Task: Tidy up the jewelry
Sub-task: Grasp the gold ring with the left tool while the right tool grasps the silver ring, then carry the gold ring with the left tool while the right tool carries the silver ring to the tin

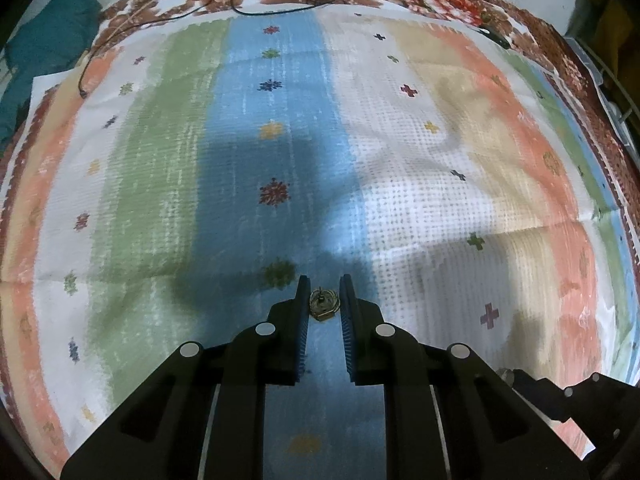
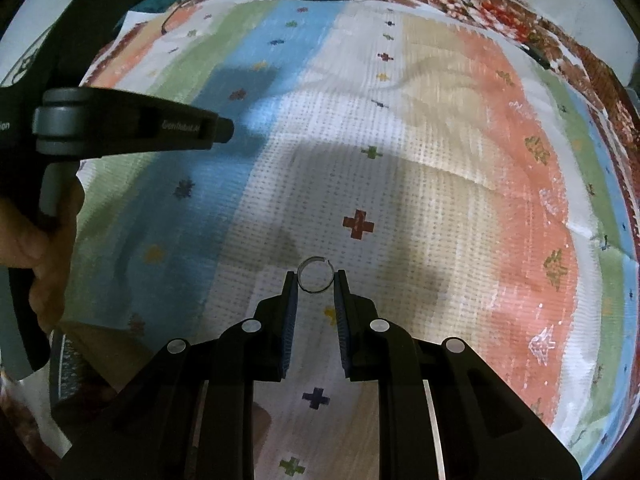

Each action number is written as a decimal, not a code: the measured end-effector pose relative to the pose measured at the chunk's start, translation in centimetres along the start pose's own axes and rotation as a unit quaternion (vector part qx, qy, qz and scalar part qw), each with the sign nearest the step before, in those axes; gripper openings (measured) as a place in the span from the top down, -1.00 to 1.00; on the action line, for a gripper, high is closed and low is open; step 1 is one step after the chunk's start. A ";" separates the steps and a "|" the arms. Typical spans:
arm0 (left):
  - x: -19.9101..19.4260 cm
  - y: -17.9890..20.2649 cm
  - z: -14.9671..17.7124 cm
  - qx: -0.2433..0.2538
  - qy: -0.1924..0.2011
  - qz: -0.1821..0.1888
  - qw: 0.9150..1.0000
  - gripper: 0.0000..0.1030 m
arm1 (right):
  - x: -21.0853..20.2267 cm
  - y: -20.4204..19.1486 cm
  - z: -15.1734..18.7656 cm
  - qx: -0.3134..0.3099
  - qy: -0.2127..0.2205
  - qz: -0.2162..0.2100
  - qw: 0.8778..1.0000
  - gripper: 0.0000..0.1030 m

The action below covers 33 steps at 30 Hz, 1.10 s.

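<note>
The left gripper (image 1: 324,292) pinched a small gold ornament (image 1: 323,305) between its fingertips above the striped cloth (image 1: 160,184). The right gripper (image 2: 316,282) clasped a thin silver ring (image 2: 315,275) above the same cloth's white stripe.

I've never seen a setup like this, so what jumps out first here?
A striped pastel cloth fills both views. The left gripper grips a small brassy ornament over the blue stripe, and the right gripper holds a thin open ring above the white stripe.
</note>
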<state>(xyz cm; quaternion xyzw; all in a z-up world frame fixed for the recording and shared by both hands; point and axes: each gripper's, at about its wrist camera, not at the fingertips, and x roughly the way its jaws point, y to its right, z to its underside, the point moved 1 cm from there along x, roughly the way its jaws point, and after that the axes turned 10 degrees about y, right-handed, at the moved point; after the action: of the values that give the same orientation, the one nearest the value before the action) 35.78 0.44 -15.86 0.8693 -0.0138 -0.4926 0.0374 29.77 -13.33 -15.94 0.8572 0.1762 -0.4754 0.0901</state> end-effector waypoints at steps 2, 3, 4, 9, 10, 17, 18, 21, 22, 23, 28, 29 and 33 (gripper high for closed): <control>-0.6 0.0 0.2 0.002 0.002 -0.003 1.000 0.72 | -0.5 -0.2 -0.1 -0.002 0.005 0.002 1.000 0.63; -0.8 0.1 0.1 0.003 0.002 -0.005 1.000 0.72 | -0.7 -0.3 -0.1 -0.002 0.007 0.002 1.000 0.63; -1.1 0.0 0.1 0.003 0.003 -0.007 1.000 0.72 | -1.0 -0.4 -0.1 -0.001 0.009 0.000 1.000 0.63; -3.0 -0.1 0.2 0.006 0.009 -0.016 1.000 0.72 | -2.1 -0.9 -0.3 -0.002 0.020 -0.006 1.000 0.63; -3.3 0.0 0.2 0.008 0.010 -0.017 1.000 0.72 | -2.4 -1.0 -0.3 -0.002 0.023 -0.005 1.000 0.63; -5.9 0.2 0.8 0.003 0.019 -0.018 1.000 0.72 | -3.7 -1.2 0.0 0.006 0.031 -0.011 0.999 0.63; -6.4 0.3 1.0 0.003 0.021 -0.018 1.000 0.72 | -3.9 -1.2 0.0 0.008 0.033 -0.012 0.999 0.63; -7.7 0.2 1.6 -0.003 0.027 -0.017 0.999 0.72 | -4.9 -1.5 0.1 0.012 0.041 -0.015 0.999 0.63; -8.0 0.3 1.8 -0.003 0.028 -0.017 0.999 0.72 | -5.4 -1.6 0.1 0.011 0.044 -0.015 0.999 0.63; -8.4 0.4 2.0 -0.003 0.030 -0.017 0.999 0.72 | -5.6 -1.8 0.2 0.009 0.047 -0.015 0.999 0.63; -10.7 0.8 3.3 -0.001 0.041 -0.008 0.999 0.72 | -7.3 -2.5 0.5 0.004 0.058 -0.019 0.998 0.63; -11.0 0.8 3.5 -0.002 0.042 -0.007 0.999 0.72 | -7.6 -2.6 0.6 0.003 0.061 -0.019 0.998 0.63; -12.4 0.9 4.7 -0.002 0.046 -0.001 0.999 0.72 | -8.7 -3.0 1.0 -0.008 0.070 -0.015 0.997 0.63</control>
<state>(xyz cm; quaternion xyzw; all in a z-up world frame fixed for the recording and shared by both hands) 25.39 0.01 -7.60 0.8912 -0.0098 -0.4519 0.0395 23.55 -12.83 -9.06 0.8849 0.1985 -0.4141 0.0773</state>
